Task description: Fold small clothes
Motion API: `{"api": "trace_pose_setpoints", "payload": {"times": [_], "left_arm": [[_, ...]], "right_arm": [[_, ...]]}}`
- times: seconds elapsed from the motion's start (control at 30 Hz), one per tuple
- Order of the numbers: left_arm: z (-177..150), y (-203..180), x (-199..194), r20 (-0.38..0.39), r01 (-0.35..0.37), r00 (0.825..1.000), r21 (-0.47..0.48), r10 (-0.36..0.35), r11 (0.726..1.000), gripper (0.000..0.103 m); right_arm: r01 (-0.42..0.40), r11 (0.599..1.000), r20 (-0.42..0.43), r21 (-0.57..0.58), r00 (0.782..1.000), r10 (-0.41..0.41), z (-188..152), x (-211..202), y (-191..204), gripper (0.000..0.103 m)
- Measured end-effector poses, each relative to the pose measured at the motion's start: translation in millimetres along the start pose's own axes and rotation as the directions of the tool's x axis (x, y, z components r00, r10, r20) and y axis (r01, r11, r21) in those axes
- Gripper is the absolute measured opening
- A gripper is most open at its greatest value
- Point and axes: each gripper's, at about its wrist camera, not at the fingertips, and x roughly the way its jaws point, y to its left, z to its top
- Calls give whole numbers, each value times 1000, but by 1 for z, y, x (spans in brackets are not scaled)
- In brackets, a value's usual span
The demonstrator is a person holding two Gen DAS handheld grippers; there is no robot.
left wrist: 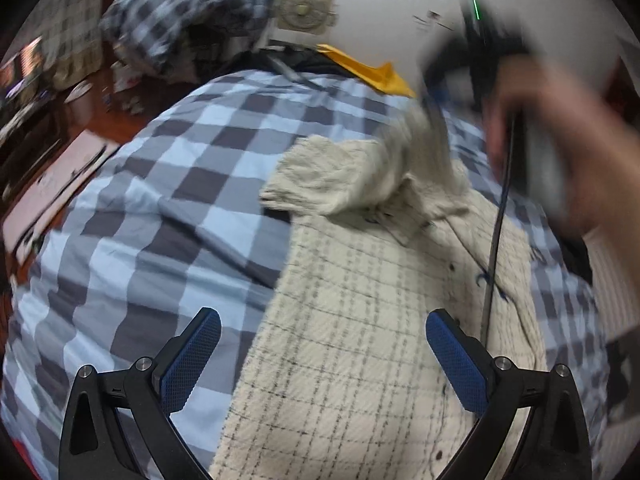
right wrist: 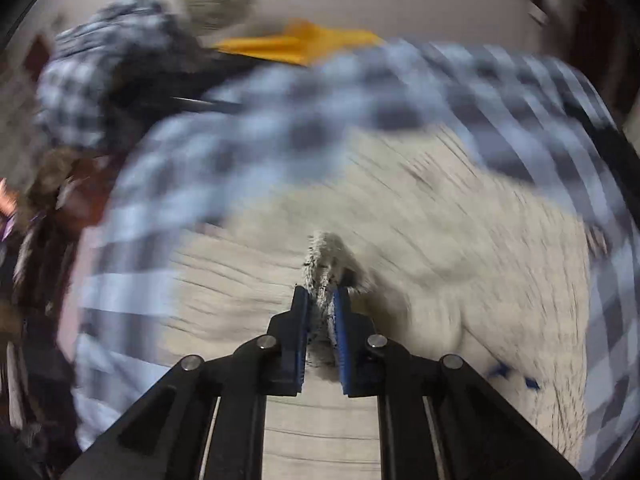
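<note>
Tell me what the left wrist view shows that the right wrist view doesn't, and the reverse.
Left wrist only: the left gripper open and empty over the cream checked shirt, the person's hand carrying the right gripper, and the shirt's sleeve being lifted. Right wrist only: the right gripper shut on a bunched fold of shirt fabric, seen close but blurred. Both share the shirt, the blue checked bedspread and a yellow cloth at the far edge.
</note>
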Motion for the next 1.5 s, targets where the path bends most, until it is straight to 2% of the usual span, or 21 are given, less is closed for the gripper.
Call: {"api": "trace_pose_setpoints", "payload": {"times": [0.1,0.13,0.17,0.23,0.27,0.3,0.33,0.4,0.5,0.6,0.7,0.73,0.8,0.9,1.07,1.17,1.23,1.27,1.3,1.4,1.5], "left_arm": [[4,31,-2,30,40,999,-144,-36,989,103],[6,46,-7,68,85,995,-232,-71,969,103],[6,60,-12,100,117,991,-304,-90,945,103],[6,83,-20,141,126,987,-404,-74,906,103],[6,91,-24,156,110,987,-431,-47,895,103],[6,96,-26,162,91,987,-447,-20,890,103],[6,99,-27,162,75,987,-458,0,886,103],[6,100,-28,161,68,987,-466,9,882,103],[7,98,-29,158,49,987,-462,28,885,103],[6,101,-29,152,33,987,-473,46,880,103],[5,110,-28,153,40,987,-514,45,857,103],[4,112,-27,153,45,987,-523,42,851,103],[3,115,-26,149,44,988,-533,43,845,103],[3,112,-22,132,26,990,-519,50,854,103],[4,102,-13,111,-7,991,-480,69,877,103],[6,94,-9,100,-30,991,-448,83,894,103],[6,91,-7,95,-40,992,-432,89,901,103],[6,90,-5,90,-45,992,-425,92,904,103],[6,89,-5,87,-47,992,-423,92,905,103],[7,87,-5,86,-37,993,-423,80,905,103],[6,87,-8,91,-30,993,-420,75,907,103]], "right_arm": [[-209,970,-15,-123,978,209,27,-35,105,9],[-324,928,-51,-186,946,320,31,-49,149,10],[-427,867,-89,-257,904,419,30,-64,190,13],[-592,678,-170,-436,794,584,18,-103,267,23],[-612,587,-184,-530,759,624,6,-127,296,45],[-584,561,-167,-587,765,622,-3,-140,308,86],[-514,566,-115,-644,797,593,-15,-153,317,100],[-364,606,39,-707,836,547,-34,-165,308,102],[-273,670,98,-690,882,460,-45,-146,252,102],[-201,785,74,-586,951,299,-47,-87,179,102],[-64,870,-2,-489,997,72,-65,-14,106,102],[-27,882,-28,-470,999,15,-60,7,100,102],[42,911,-110,-411,989,-96,-81,51,53,102],[82,919,-178,-386,971,-162,-94,99,26,102],[154,871,-104,-467,968,-227,-100,130,32,102],[205,812,-42,-546,962,-271,-104,144,48,102],[201,801,-64,-565,956,-285,-107,148,49,95],[176,811,-77,-558,962,-263,-105,151,42,79],[130,838,-92,-530,973,-210,-102,146,41,55],[71,880,-111,-470,984,-138,-86,133,29,20],[-59,919,-147,-390,989,2,-61,99,17,16]]}}
